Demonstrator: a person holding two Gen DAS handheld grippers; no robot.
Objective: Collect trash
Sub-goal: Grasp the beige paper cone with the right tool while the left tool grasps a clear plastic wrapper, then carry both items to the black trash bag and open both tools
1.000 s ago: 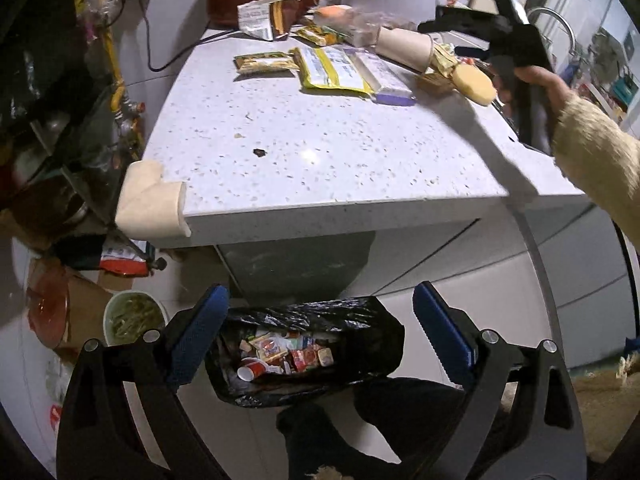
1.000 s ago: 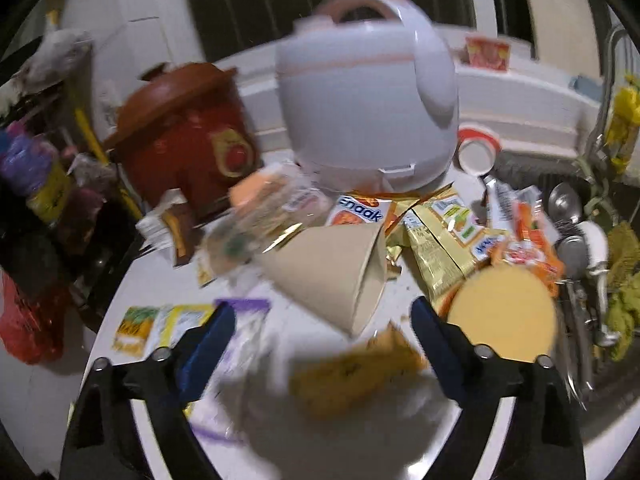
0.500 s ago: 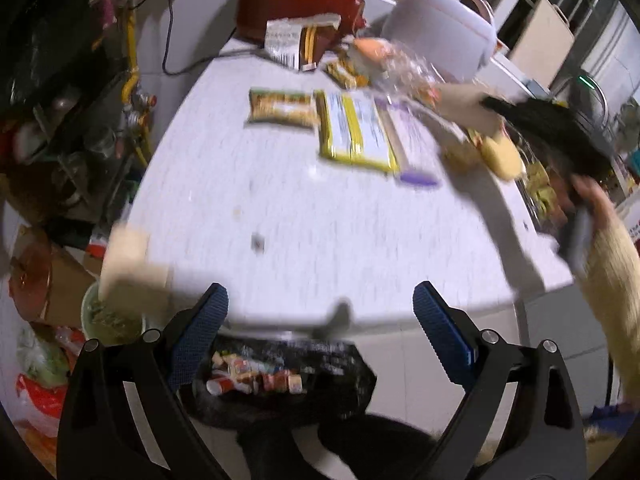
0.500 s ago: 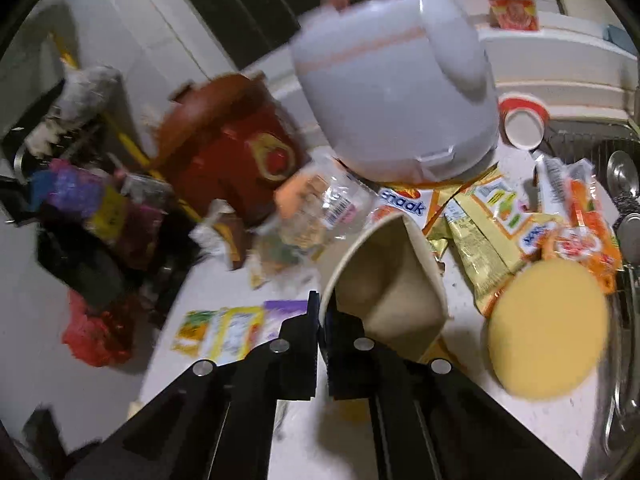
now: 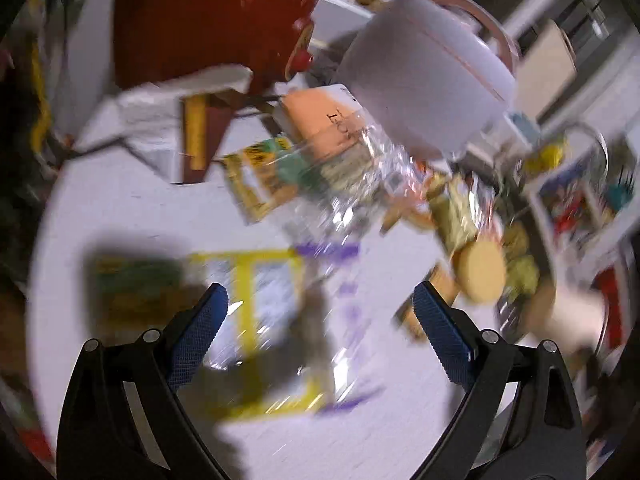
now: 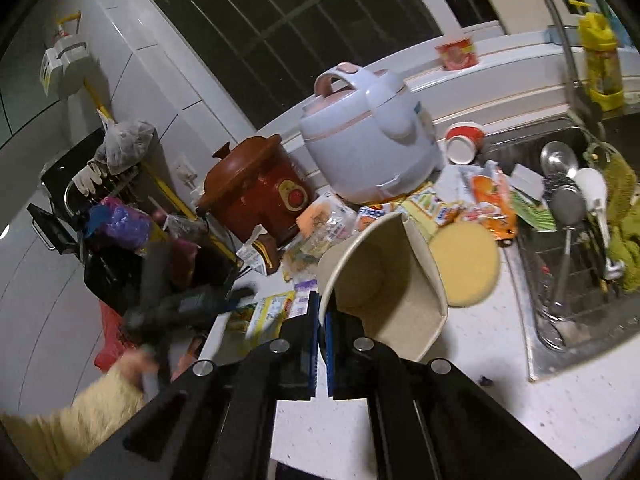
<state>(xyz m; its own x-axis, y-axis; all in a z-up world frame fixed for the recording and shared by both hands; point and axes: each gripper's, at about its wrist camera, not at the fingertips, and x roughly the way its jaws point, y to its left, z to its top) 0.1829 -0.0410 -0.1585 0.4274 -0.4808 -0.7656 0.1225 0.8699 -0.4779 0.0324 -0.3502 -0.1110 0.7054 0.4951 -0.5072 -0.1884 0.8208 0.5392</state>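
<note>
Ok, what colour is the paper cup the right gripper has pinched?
Plain beige paper cup, inside and out; clearest in the right wrist view.

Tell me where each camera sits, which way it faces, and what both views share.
Left wrist: rides the left claw, looking down at the counter's wrappers; its open blue-padded fingers show.
Right wrist: rides the right claw, shut on a paper cup, facing the sink; a sleeved hand shows.
Shared: the rice cooker, the red pot, and the round yellow lid.

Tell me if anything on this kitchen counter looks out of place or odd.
Yes. The beige paper cup is off the white speckled counter, tipped with its mouth sideways, its rim pinched in the right gripper. Loose snack wrappers litter the counter beside the pale lilac rice cooker.
</note>
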